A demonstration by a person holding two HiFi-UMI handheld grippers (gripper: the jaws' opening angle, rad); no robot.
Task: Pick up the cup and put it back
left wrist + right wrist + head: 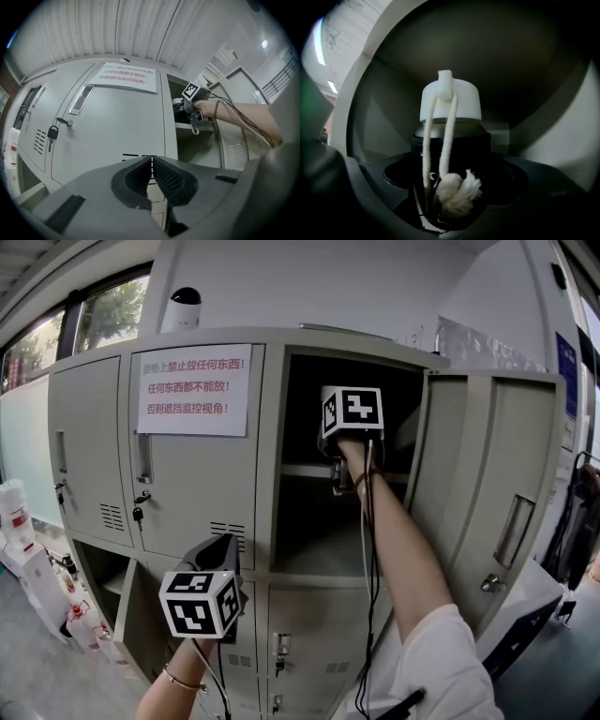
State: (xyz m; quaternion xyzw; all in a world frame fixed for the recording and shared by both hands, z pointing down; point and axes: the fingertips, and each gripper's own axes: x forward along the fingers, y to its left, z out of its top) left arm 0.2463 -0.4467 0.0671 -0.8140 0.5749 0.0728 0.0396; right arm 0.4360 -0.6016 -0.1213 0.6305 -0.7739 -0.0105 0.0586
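White-lidded dark cup (465, 102) clamped in right tool (452, 180), inside locker (267, 474) | left tool (151, 177) closed, empty

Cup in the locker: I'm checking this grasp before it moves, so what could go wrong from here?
1. The white cord hangs loose over the cup, down between the jaws of the right claw; it could snag or weaken the grip.
2. The cable trailing along the arm hangs near the open locker door and might catch on withdrawal.
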